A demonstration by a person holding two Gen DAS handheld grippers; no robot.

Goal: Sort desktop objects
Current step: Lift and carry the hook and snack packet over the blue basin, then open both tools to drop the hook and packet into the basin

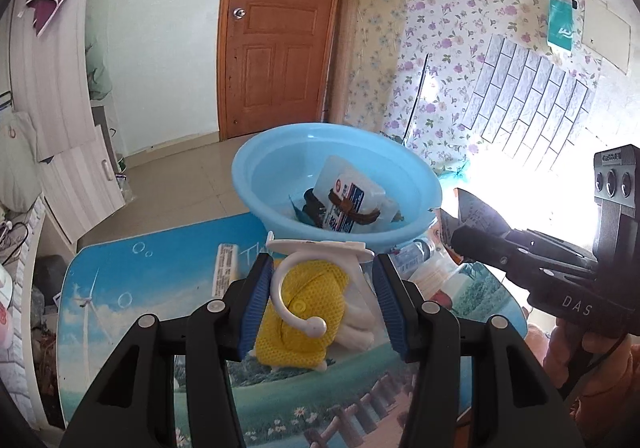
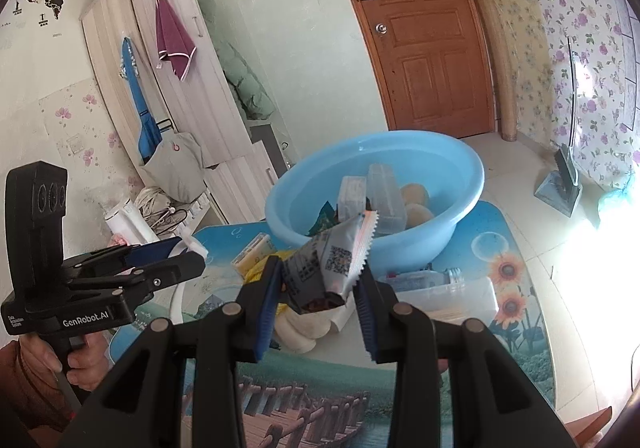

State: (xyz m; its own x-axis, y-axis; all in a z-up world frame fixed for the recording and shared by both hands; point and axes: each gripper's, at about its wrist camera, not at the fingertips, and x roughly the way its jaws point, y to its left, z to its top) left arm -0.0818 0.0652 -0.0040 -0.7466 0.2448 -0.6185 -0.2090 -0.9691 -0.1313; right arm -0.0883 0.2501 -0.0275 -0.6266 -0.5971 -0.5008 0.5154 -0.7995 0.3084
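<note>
A: Now, L to R. Left gripper [image 1: 320, 298]?
B: Clamped on white hook [image 1: 298, 288], rigid, light; hold by flat base.
A: Right gripper [image 2: 320, 302]?
B: Pinching sachet [image 2: 332, 264], limp, crinkly, before blue basin [image 2: 460, 168].

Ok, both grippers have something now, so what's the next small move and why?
Probably carry the right gripper forward over the blue basin and release the grey sachet: it is already clamped and lifted, and the basin just ahead holds other sorted items.
</note>
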